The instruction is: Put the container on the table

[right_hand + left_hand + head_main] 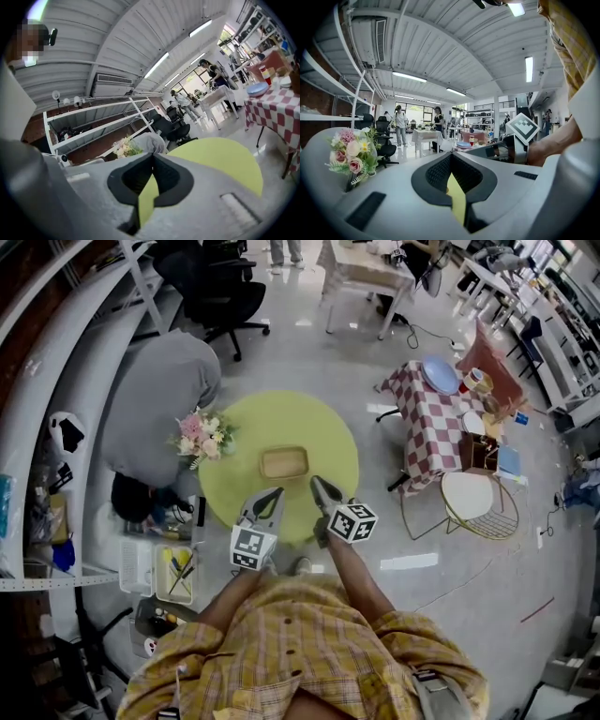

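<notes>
So the shallow tan container [284, 463] sits pretty much dead centre on the round lime-green table [253, 423], with a flower bouquet [201, 437] at its left edge. The left gripper [273, 494] and right gripper [321, 486] hover over the near edge, both clenched on nothing.

I see a round yellow-green tabletop [323, 432] standing on a glossy grey floor [309, 357]. A shallow tan container [284, 463] lies flat just off the tabletop's centre towards 6 o'clock. A bunch of flowers [202, 437] sits at its 9 o'clock rim, and I can't tell whether that rests on the top or just beside it. Well apart at 3 o'clock, a checked tabletop [431, 423] carries a blue plate [440, 375].
</notes>
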A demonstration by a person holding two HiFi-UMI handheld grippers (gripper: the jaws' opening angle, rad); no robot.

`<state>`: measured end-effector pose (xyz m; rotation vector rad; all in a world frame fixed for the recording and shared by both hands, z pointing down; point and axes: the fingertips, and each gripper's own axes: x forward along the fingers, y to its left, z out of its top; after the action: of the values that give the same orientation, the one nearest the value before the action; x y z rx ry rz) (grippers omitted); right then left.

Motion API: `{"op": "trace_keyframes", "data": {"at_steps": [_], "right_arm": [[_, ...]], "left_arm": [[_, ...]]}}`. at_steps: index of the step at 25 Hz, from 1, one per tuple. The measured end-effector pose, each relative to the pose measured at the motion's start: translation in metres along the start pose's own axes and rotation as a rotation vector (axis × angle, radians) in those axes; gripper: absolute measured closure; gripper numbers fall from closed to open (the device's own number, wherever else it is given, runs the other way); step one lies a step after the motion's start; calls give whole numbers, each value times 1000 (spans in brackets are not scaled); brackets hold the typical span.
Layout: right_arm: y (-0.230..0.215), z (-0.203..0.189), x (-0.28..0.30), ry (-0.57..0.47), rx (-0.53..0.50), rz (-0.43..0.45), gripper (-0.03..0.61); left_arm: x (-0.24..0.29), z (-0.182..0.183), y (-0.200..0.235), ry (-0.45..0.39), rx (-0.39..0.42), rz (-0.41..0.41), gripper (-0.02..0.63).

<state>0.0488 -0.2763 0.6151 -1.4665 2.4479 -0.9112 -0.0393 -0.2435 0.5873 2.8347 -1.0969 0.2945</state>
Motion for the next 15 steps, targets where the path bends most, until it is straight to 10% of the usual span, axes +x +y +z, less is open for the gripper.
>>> {"op": "trace_keyframes", "data": {"at_steps": [15], "right_arm": [[30,15,-6,-46,-248,-18,580]], "left_arm": [[0,2,3,-11,-4,-1,607]]}}
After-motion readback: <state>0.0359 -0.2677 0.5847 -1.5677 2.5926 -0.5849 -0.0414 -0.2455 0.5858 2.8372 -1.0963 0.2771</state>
